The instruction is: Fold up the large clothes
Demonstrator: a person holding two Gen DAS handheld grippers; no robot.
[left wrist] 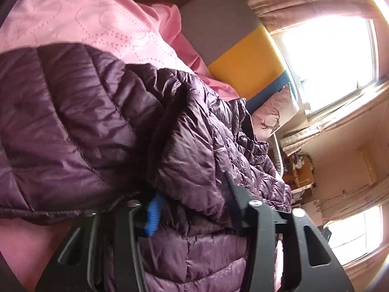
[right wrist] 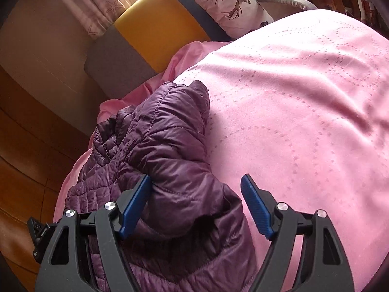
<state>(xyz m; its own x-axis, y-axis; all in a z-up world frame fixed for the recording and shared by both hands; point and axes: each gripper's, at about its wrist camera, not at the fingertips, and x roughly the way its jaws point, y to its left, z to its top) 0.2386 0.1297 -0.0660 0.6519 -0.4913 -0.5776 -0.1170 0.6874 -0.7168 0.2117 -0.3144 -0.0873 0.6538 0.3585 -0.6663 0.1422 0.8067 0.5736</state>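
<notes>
The right gripper (right wrist: 194, 189) stands wide apart, its two blue ribbed pads (right wrist: 256, 209) spread on either side of a bunched sleeve of the one dark purple quilted puffer jacket (right wrist: 155, 146). The left pad touches the jacket's shiny fabric; the right pad hangs over the bedding with a gap between it and the cloth, so nothing is clamped.

The left gripper (left wrist: 192, 209) is buried in that jacket (left wrist: 102, 121). Purple folds cover both of its fingers; only a sliver of one blue pad (left wrist: 152, 216) shows, and fabric lies between the black finger arms. Whether it is pinching the cloth or merely pushed under it cannot be told.

The jacket lies crumpled on a pink bedspread stitched with dotted circles (right wrist: 304, 97), near the bed's left edge in the right wrist view, the cuff opening facing the camera.

Beyond it stands one padded headboard in grey, yellow and blue bands (right wrist: 155, 36), with one pale pillow printed with a deer head (right wrist: 226, 2) leaning against it. Pink star-patterned curtains (left wrist: 304, 2) hang beside two bright windows (left wrist: 325, 58) in the left wrist view. A wooden floor (right wrist: 29, 158) runs along the bed.
</notes>
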